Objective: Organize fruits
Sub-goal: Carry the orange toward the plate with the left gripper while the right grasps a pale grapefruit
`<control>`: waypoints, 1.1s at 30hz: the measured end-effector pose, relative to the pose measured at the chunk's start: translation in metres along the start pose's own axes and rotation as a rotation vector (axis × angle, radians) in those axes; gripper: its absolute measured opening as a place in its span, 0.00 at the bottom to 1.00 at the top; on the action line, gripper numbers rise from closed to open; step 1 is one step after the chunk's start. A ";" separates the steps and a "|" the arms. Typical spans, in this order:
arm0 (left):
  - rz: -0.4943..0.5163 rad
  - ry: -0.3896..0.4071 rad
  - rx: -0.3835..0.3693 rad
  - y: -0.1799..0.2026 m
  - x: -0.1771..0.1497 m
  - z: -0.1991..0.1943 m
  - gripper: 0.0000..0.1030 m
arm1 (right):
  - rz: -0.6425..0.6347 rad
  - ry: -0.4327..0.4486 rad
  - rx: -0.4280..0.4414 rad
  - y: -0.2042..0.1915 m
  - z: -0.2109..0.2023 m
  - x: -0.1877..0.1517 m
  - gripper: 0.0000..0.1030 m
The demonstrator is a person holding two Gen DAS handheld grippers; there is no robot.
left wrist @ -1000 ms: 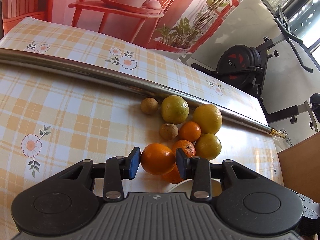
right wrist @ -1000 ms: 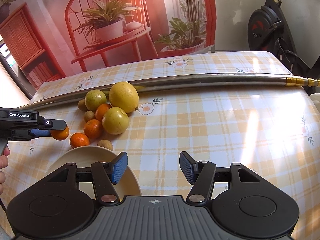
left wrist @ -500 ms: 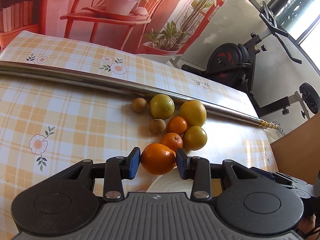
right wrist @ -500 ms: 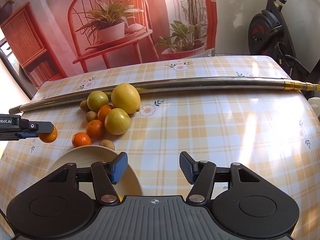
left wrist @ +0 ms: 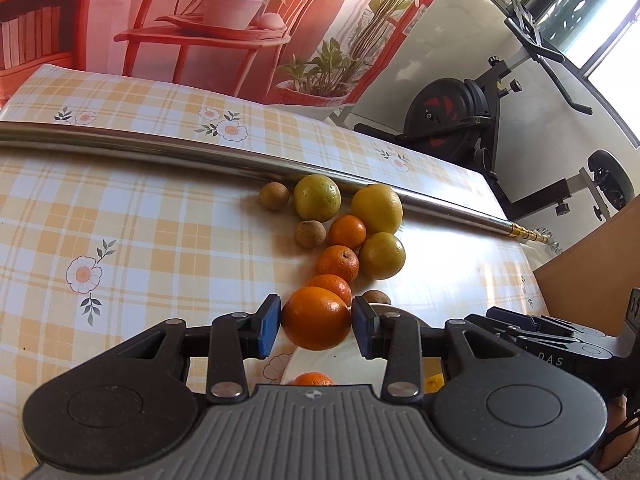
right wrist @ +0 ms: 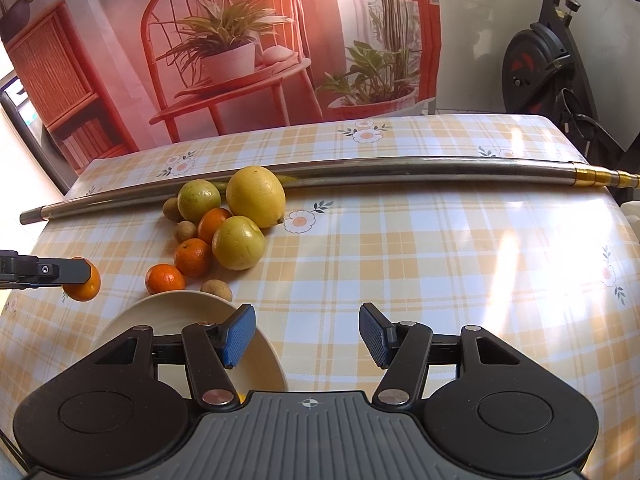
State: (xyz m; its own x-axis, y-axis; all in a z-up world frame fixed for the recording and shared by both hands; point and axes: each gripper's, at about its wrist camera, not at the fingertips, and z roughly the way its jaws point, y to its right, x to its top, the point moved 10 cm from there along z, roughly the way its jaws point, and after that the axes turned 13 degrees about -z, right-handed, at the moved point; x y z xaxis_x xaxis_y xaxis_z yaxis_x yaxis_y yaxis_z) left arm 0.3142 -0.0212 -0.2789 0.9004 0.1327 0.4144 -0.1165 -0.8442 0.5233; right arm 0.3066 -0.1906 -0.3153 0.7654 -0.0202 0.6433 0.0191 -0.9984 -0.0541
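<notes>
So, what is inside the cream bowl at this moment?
In the left wrist view the bowl holds one small orange fruit and a yellow piece. The grippers' bodies cover the rest of its inside.

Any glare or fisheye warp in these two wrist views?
Right wrist: sun glare washes out the tablecloth on the right, and the straight pole bows. Left wrist: glare patch beyond the fruit pile, window blown out, pole bent too; both sharp.
</notes>
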 end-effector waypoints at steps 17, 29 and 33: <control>-0.014 0.009 -0.020 -0.005 0.000 -0.004 0.40 | -0.099 0.033 0.043 -0.009 0.013 0.029 0.51; -0.016 0.001 -0.011 -0.005 0.000 0.003 0.40 | -0.190 0.060 0.155 -0.040 0.055 0.067 0.45; -0.011 -0.003 -0.009 -0.005 0.000 0.005 0.40 | -0.200 0.027 0.159 -0.045 0.073 0.067 0.45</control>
State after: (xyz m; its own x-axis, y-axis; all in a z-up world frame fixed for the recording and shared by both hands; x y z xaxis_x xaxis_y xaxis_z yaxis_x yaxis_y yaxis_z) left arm 0.3174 -0.0201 -0.2851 0.9029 0.1405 0.4063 -0.1101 -0.8379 0.5345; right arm 0.4044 -0.1428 -0.3252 0.7184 0.1737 0.6736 0.2714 -0.9616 -0.0416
